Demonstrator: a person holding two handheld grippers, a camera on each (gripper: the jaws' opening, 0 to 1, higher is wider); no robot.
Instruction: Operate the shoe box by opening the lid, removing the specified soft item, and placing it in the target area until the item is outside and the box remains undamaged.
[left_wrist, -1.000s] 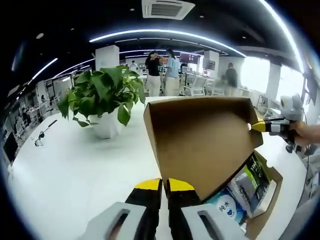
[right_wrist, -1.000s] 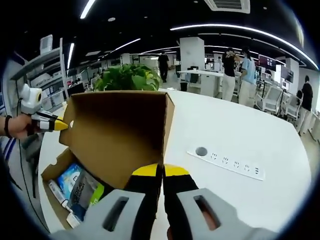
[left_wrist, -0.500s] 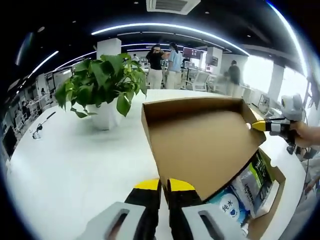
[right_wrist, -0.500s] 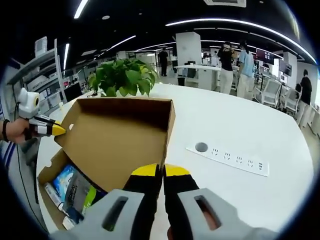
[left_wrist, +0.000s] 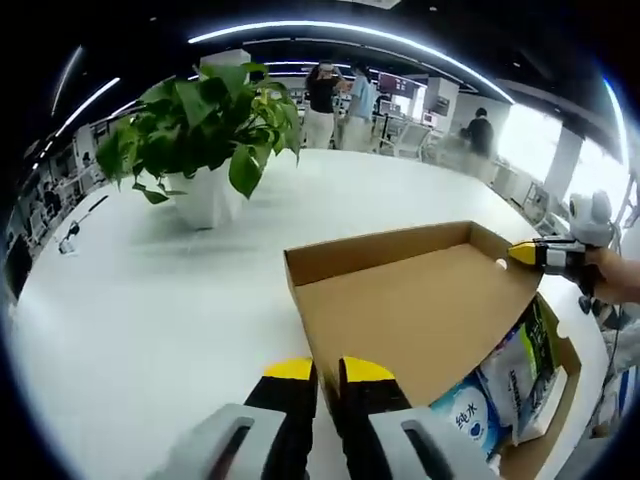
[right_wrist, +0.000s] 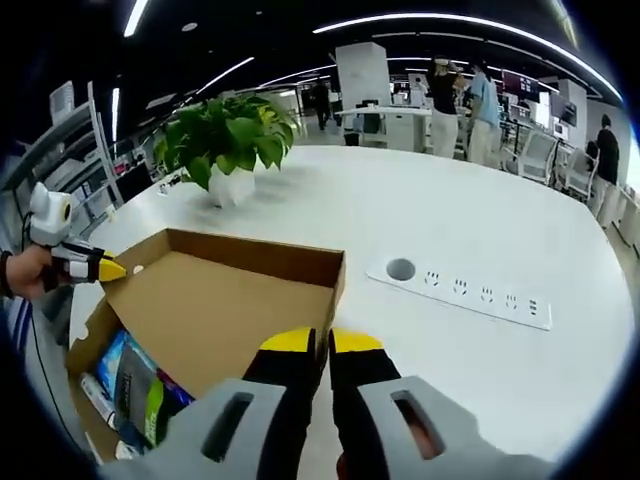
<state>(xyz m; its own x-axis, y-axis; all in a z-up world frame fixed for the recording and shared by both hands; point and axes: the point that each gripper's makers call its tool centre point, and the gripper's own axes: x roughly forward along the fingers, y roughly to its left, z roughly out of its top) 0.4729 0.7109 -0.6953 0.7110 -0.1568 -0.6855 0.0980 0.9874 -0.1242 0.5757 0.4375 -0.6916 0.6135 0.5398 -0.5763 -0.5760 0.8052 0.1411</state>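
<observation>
The brown cardboard shoe box stands open on the white table, its lid tipped back nearly flat. Inside lie soft packs: a blue-white wipes pack and a green-black pack. My left gripper is shut on the lid's near corner. At the lid's far corner my right gripper pinches the edge, held by a hand. In the right gripper view, my right gripper is shut on the lid, the left gripper holds the opposite corner, and the packs show below.
A potted green plant in a white pot stands behind the box on the table. A white power strip lies to the right of the lid. Several people and office chairs are far in the background.
The lid has swung from standing upright down to almost flat, both grippers lowering with it. More of the table and the plant shows above it.
</observation>
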